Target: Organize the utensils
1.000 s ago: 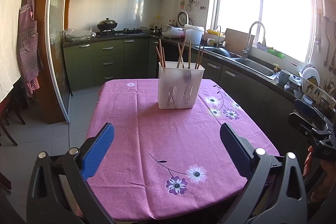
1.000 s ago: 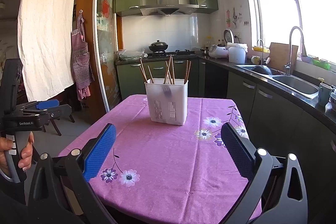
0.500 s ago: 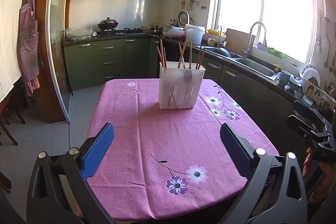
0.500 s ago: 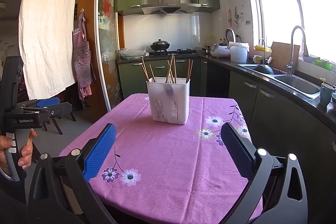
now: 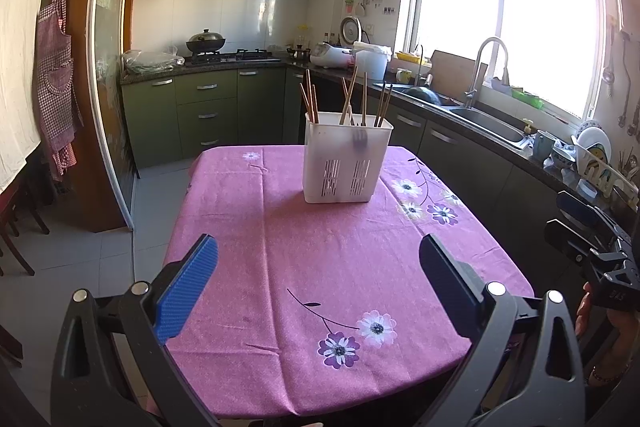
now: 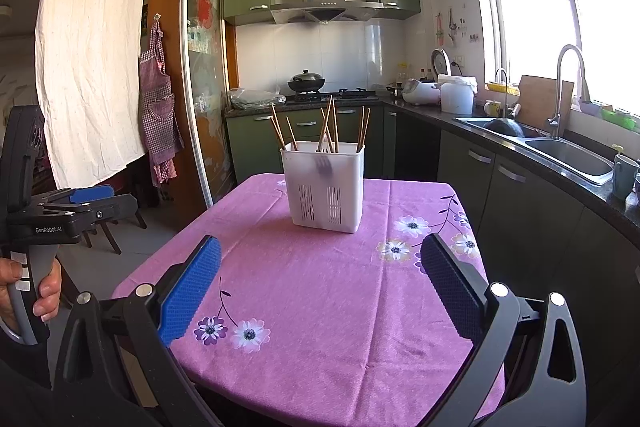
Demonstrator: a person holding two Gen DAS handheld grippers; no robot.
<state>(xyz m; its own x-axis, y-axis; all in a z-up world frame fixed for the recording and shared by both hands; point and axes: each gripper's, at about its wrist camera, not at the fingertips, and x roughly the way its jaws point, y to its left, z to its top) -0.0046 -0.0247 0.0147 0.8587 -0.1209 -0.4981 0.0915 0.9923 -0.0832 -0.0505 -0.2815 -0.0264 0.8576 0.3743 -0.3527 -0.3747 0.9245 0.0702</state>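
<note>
A white slotted utensil holder (image 5: 346,163) (image 6: 325,186) stands upright on the far half of the pink flowered tablecloth (image 5: 320,267) (image 6: 328,287). Several wooden chopsticks (image 5: 352,97) (image 6: 328,125) stick out of it, and a fork's dark shape shows through its wall. My left gripper (image 5: 318,287) hangs open over the table's near edge, nothing between its pads. My right gripper (image 6: 320,287) is open too, above the near right corner, empty. Each gripper appears at the edge of the other's view, held by a hand (image 6: 44,291).
Green cabinets and a dark counter with a sink (image 6: 568,155), tap and dish rack (image 5: 600,167) run along the right. A stove with a wok (image 5: 206,43) is behind the table. A chair (image 5: 16,227) and sliding glass door (image 6: 204,87) stand left.
Both views have drifted very slightly; the holder sits a touch further right and lower in the right wrist view. Both grippers stay open and empty.
</note>
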